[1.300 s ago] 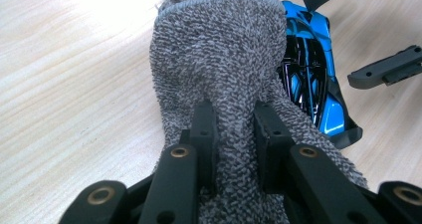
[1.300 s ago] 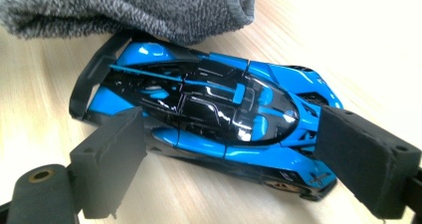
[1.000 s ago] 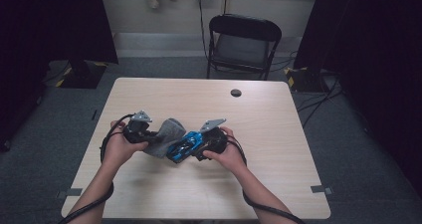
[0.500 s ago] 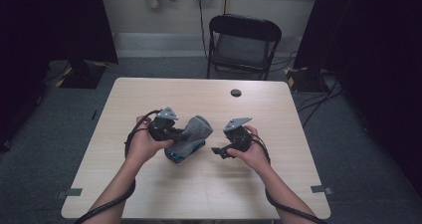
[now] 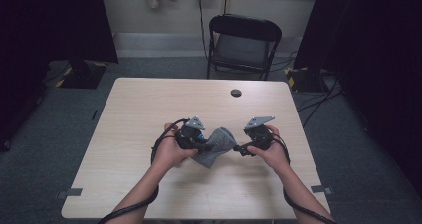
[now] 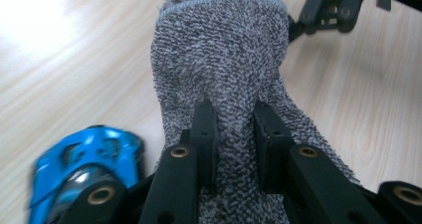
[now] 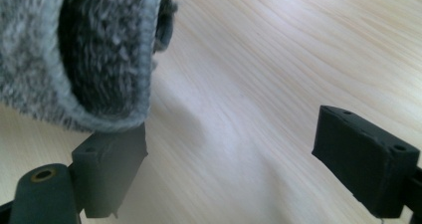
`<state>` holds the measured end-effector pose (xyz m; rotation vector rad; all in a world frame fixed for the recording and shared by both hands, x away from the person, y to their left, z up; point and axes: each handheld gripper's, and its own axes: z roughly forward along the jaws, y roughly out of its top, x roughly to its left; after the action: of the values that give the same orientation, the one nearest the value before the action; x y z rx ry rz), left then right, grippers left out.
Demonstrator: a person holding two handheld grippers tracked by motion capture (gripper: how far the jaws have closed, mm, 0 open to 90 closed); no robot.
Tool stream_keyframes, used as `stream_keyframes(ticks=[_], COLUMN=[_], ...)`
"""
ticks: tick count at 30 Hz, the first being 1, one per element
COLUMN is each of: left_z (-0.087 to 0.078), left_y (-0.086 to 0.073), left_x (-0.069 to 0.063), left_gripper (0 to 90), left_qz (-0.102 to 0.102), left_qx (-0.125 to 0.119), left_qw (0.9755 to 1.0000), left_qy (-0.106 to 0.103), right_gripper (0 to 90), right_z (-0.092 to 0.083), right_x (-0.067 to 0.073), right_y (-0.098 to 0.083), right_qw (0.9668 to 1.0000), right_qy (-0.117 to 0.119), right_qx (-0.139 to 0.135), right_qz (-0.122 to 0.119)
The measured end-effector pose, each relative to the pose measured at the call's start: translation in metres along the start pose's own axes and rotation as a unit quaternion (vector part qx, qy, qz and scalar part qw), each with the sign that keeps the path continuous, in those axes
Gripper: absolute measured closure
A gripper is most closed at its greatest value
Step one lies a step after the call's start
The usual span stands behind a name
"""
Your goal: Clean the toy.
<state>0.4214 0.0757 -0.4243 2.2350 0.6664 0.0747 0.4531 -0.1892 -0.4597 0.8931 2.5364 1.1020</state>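
A grey fuzzy sock [image 5: 215, 145] lies across the middle of the wooden table [image 5: 149, 109], lifted between my two grippers. My left gripper [image 5: 200, 143] is shut on the sock [image 6: 224, 79], its jaws pinching a fold of the fabric. A blue toy car [image 6: 82, 164] sits on the table under the left gripper, beside the sock. My right gripper [image 5: 238, 149] is open, its jaws wide apart just off the sock's open cuff [image 7: 94, 50]; nothing lies between them. The right gripper [image 6: 328, 7] also shows beyond the cuff in the left gripper view.
A small black round object [image 5: 236, 92] lies near the table's far edge. A black folding chair [image 5: 242, 42] stands behind the table. Dark curtains flank both sides, and cables run over the floor at the right.
Both hands have moved right along the table with the sock. The right gripper has let go and drawn away from the cuff; the blue car is now hidden under the sock in the high view.
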Motion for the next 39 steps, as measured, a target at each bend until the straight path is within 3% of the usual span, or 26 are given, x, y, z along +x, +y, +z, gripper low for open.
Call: stream_keyframes(ticks=[8,24,32,37,39], left_z=[0.023,0.057,0.074,0.071,0.068], left_y=[0.007,0.020,0.012,0.012,0.012], left_x=[-0.012,-0.022,-0.023,-0.021,-0.021], left_gripper=[74.4,74.3,69.8,64.2,55.8], left_qz=[0.010,0.016,0.011,0.017,0.024], left_qx=[0.009,0.023,0.043,0.038,0.034], left_qw=[0.9997,0.9988,0.9983,0.9986,0.9990], left_qy=[-0.018,-0.041,-0.037,-0.031,-0.015], right_gripper=[12.8,12.8,12.8,12.8,12.8], right_z=[-0.011,-0.036,-0.053,-0.058,-0.059], right_x=[-0.013,-0.036,-0.042,-0.041,-0.039], right_y=[-0.013,-0.046,-0.052,-0.043,-0.037], right_qw=[0.9999,0.9983,0.9972,0.9975,0.9978], right_qy=[-0.011,-0.038,-0.048,-0.047,-0.042], right_qx=[0.002,0.001,-0.010,-0.019,-0.024], right_qz=[0.011,0.044,0.056,0.050,0.045])
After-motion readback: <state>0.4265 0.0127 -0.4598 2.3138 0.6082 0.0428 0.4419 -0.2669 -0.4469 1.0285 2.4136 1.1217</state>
